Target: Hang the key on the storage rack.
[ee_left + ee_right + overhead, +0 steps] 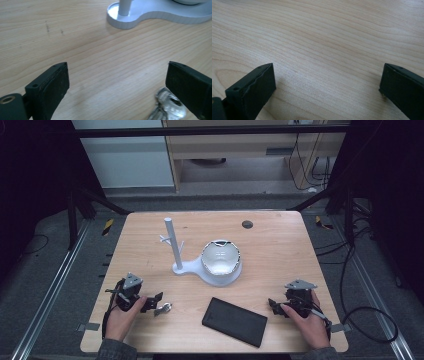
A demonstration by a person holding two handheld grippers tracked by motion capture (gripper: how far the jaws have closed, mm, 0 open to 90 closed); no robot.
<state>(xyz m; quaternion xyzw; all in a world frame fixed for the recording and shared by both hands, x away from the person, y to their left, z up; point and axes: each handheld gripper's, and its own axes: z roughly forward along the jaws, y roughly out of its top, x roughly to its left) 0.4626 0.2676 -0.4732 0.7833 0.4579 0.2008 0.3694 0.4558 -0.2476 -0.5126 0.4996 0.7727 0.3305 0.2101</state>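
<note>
Keys (168, 105) are seen lying flat just beside one jaw of the left gripper (156, 303), spread wide, seemingly for picking; the right gripper (275, 306) is likewise held spread above bare table (332, 37).

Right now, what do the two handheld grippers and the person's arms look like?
Both the left gripper and right gripper are black, each topped by a grey three-cornered plate. Each has two flat, blocky black jaws with ridged inner pads and small screw holes. A black cable trails from each. The sleeves are grey.
</note>
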